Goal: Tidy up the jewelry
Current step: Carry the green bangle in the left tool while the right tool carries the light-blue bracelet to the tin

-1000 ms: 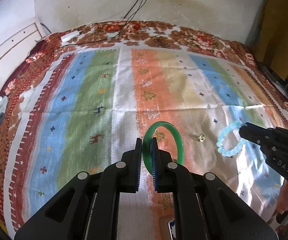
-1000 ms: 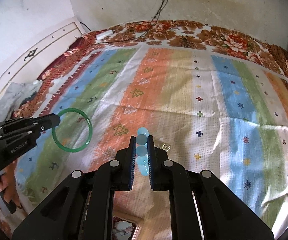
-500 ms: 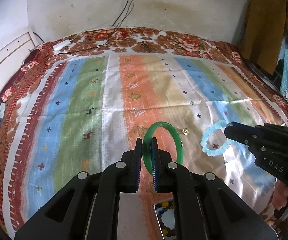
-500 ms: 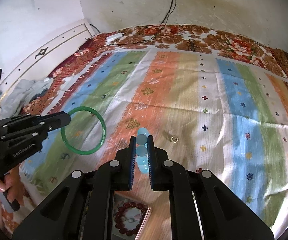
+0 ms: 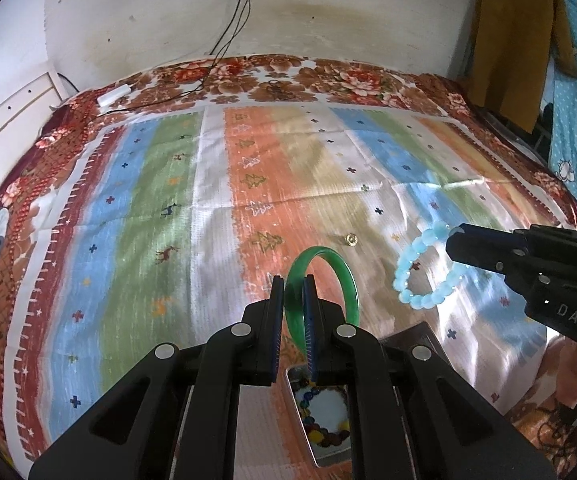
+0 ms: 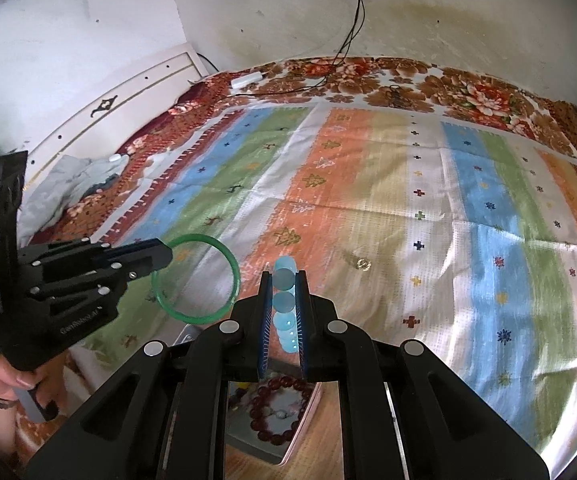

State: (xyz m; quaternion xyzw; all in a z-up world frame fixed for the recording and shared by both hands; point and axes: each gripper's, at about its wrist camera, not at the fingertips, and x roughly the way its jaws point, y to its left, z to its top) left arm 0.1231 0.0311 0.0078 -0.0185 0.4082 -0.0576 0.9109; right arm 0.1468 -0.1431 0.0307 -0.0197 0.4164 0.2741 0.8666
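Observation:
My left gripper is shut on a green bangle and holds it above the striped bedspread. It also shows in the right wrist view with the bangle. My right gripper is shut on a light blue bead bracelet, which hangs from it in the left wrist view. A small gold ring lies on the bedspread beyond both. Below the left gripper is a metal tray with multicoloured beads. Below the right gripper is a box with a dark red bead bracelet.
The striped bedspread covers a bed with a floral blanket at the far edge. A white charger and black cables lie at the back left. A headboard runs along the left. Clothes hang at the right.
Both grippers have pulled back toward me and risen with their bracelets still held. The tray and the box have come into view below them.

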